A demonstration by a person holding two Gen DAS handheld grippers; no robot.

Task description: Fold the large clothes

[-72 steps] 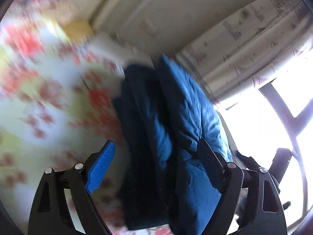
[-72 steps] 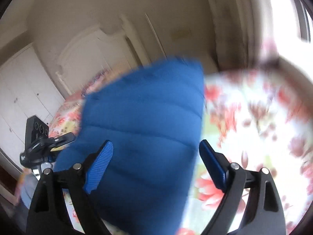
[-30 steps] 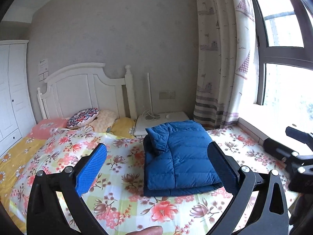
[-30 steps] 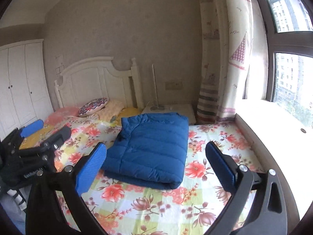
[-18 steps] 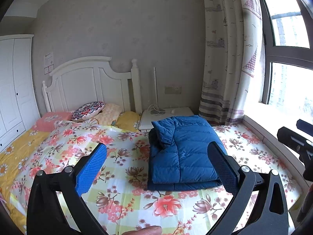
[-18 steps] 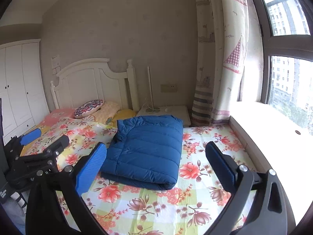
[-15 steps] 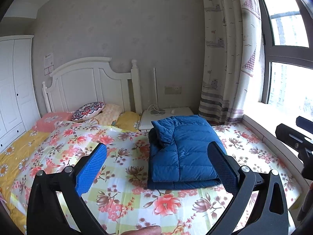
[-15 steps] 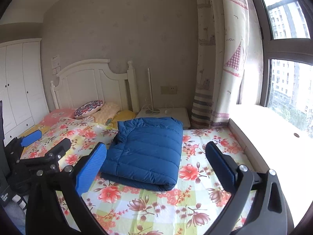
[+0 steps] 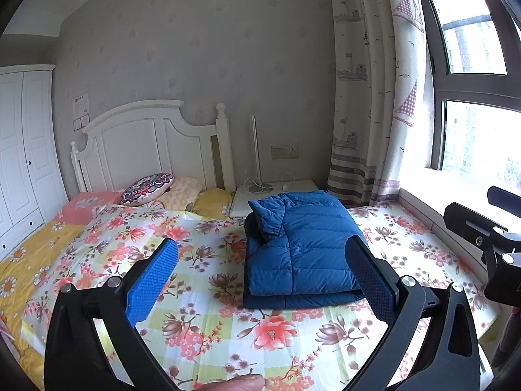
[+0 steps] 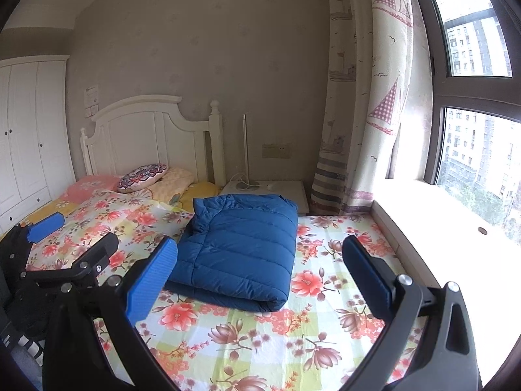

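A blue quilted down jacket point(image 9: 299, 244) lies folded into a neat rectangle on the flowered bedsheet point(image 9: 202, 319), collar toward the headboard. In the right wrist view the same jacket point(image 10: 241, 247) rests flat, its rolled fold edge nearest me. My left gripper point(image 9: 260, 277) is open and held back from the bed, with nothing between its blue pads. My right gripper point(image 10: 259, 277) is also open and empty, well short of the jacket. The left gripper point(image 10: 58, 247) shows at the left of the right wrist view, and the right gripper point(image 9: 488, 231) at the right edge of the left one.
Pillows point(image 9: 146, 185) lie against a white headboard point(image 9: 146, 143). A white nightstand point(image 9: 273, 192) with a lamp stands behind the jacket. A curtain point(image 9: 374, 97), window point(image 10: 482, 150) and pale sill point(image 10: 433, 215) run along the right. A white wardrobe point(image 10: 29, 137) stands left.
Both grippers have let go of the jacket and drawn back from the bed. The jacket now lies folded and still; over the last half second the views barely shift.
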